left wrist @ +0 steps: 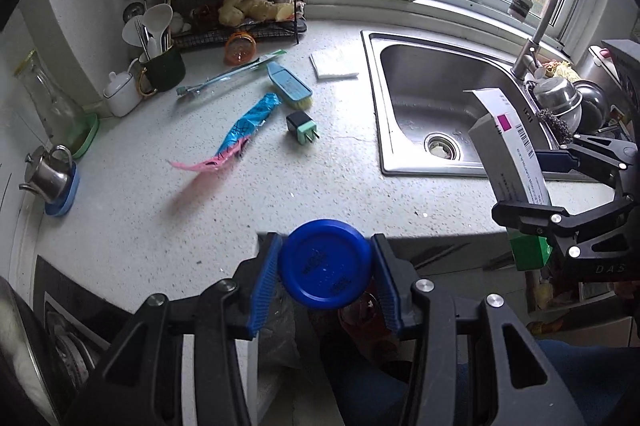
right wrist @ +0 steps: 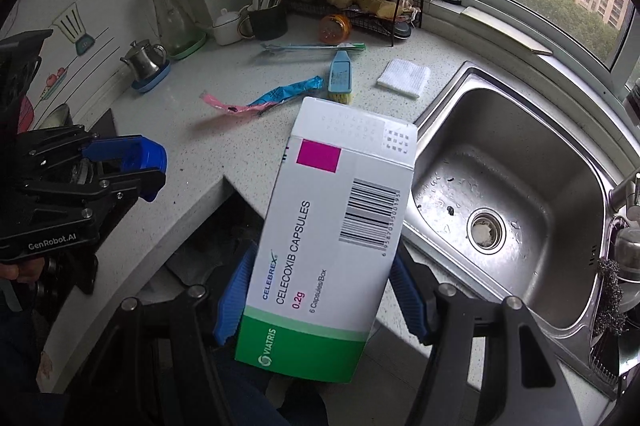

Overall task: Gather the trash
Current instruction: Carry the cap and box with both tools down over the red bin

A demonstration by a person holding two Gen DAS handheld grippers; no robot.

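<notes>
My left gripper [left wrist: 326,266] is shut on a round blue lid [left wrist: 325,262], held just in front of the counter's front edge; it also shows in the right wrist view [right wrist: 146,162]. My right gripper [right wrist: 324,290] is shut on a white and green Celebrex medicine box [right wrist: 336,226], held tilted above the counter corner beside the sink; the box also shows in the left wrist view [left wrist: 508,150]. A blue and pink crumpled wrapper [left wrist: 240,130] lies on the speckled counter [left wrist: 160,226], also seen in the right wrist view [right wrist: 272,96].
On the counter lie a black and green plug adapter [left wrist: 302,127], a blue scrub brush [left wrist: 289,84], a toothbrush [left wrist: 232,72], a white folded cloth [left wrist: 334,63] and an orange jar [left wrist: 239,47]. A steel sink [left wrist: 432,106] is at right. A wire rack [left wrist: 240,6], utensil mug [left wrist: 162,66] and teapot [left wrist: 48,170] stand at back and left.
</notes>
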